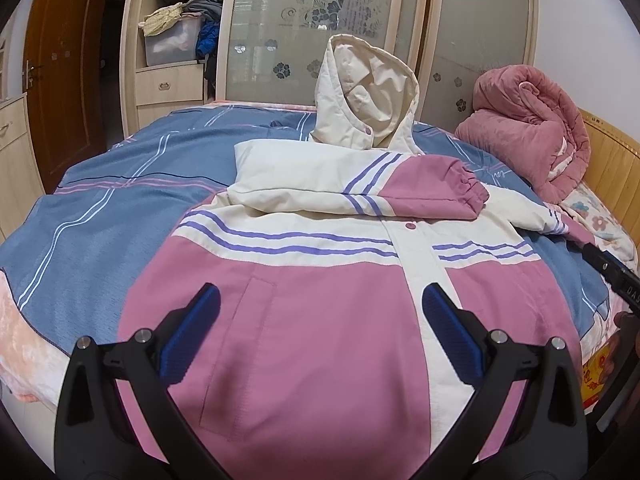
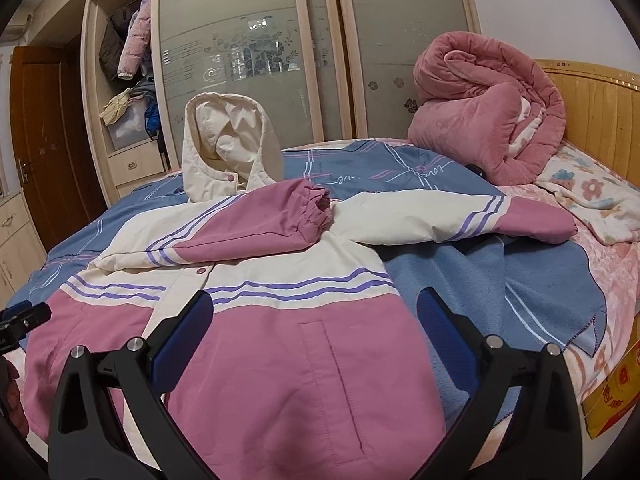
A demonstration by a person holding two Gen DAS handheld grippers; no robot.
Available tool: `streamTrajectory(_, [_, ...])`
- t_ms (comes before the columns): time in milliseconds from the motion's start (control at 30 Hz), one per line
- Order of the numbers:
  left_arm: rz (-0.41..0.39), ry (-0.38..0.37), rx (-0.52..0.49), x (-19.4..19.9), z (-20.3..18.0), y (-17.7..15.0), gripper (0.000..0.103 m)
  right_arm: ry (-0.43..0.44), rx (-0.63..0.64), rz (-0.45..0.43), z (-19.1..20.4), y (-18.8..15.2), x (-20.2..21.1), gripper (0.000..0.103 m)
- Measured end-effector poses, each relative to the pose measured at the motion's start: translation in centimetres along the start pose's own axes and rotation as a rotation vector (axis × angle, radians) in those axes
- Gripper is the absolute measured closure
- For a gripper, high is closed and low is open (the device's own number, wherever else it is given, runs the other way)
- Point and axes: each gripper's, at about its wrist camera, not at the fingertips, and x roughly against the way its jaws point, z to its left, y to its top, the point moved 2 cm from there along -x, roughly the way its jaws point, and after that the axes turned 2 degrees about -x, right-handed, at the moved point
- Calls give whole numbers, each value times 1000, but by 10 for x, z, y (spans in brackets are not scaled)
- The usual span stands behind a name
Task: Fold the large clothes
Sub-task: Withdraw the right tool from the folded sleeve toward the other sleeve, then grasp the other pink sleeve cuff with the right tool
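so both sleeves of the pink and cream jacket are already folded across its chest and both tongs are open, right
Not quite: only one sleeve lies folded across the jacket. The right wrist view shows the other sleeve still stretched out on the blue blanket. Both tongs are open.

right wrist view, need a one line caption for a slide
Open right gripper hovers over a pink-and-cream hooded jacket on the bed, one sleeve folded across its chest.

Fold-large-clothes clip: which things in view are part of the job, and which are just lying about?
Part of the job: jacket, its folded-in sleeve, outstretched sleeve, left gripper, right gripper, both open.

Lying about: rolled pink quilt, blue blanket, wardrobe clothes.
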Motion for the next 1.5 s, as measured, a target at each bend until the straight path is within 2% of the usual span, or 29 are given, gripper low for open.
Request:
streamTrajectory(67, [-1,1,-1,0,-1,0,2,-7,4,-11,-6,4,2,1])
streamTrajectory(167, [-2,3,0,-3,-2,0,2,-79,7,-78,-28,16,11,1])
streamTrajectory(233, [1,5,2,-5,-2,0,2,-117,-55,-99,-56,25,15,1])
streamTrajectory(333, [10,8,7,-10,-2,1,2,-90,-291,-73,-118,34,14,1])
streamTrajectory(433, [16,9,13,-14,-3,3,2,11,-609,-35,-189,34,5,1])
streamTrajectory(533, [18,6,18,-17,-4,5,2,110,-864,-33,-253,31,-16,1])
streamTrajectory(567, [18,5,20,-18,-4,6,2,117,-902,-41,-265,32,-21,1])
streamTrajectory(633, [20,1,24,-20,-6,7,2,103,-990,-44,-295,29,-39,7])
streamTrajectory(700, [23,-1,27,-22,-7,7,2,98,-1075,-19,-319,24,-60,24])
streamTrajectory(733, [27,1,25,-24,-9,7,2,83,-1112,2,-332,20,-75,28])
streamTrajectory(800, [30,5,20,-26,-10,7,2,42,-1148,18,-349,16,-90,42])
streamTrajectory(900, [37,12,14,-30,-11,6,2,-5,-1203,-3,-375,12,-109,46])
streamTrajectory(1000, [42,14,7,-33,-11,5,2,1,-1267,-1,-393,12,-132,46])
streamTrajectory(1067, [45,20,3,-36,-11,5,2,3,-1264,11,-402,16,-145,46])
streamTrajectory(1133, [48,22,5,-37,-10,5,2,-63,-1216,2,-406,24,-149,48])
streamTrajectory(1167, [51,22,6,-39,-9,5,2,-135,-1172,-4,-405,31,-148,62])
streamTrajectory(1200, [53,23,8,-39,-8,5,2,-220,-1135,-32,-404,38,-142,89])
streamTrajectory(1233, [56,23,9,-40,-8,5,2,-242,-1134,-67,-401,43,-136,94])
streamTrajectory(1300, [57,19,14,-40,-7,6,2,-255,-1086,-120,-390,64,-133,97])
streamTrajectory(1333, [54,16,16,-40,-7,7,2,-267,-1007,-150,-375,83,-129,97])
streamTrajectory(1400, [51,12,17,-39,-6,8,2,-262,-831,-217,-332,127,-119,97])
streamTrajectory(1500, [45,-1,33,-36,-5,10,2,-244,-628,-282,-265,174,-108,97])
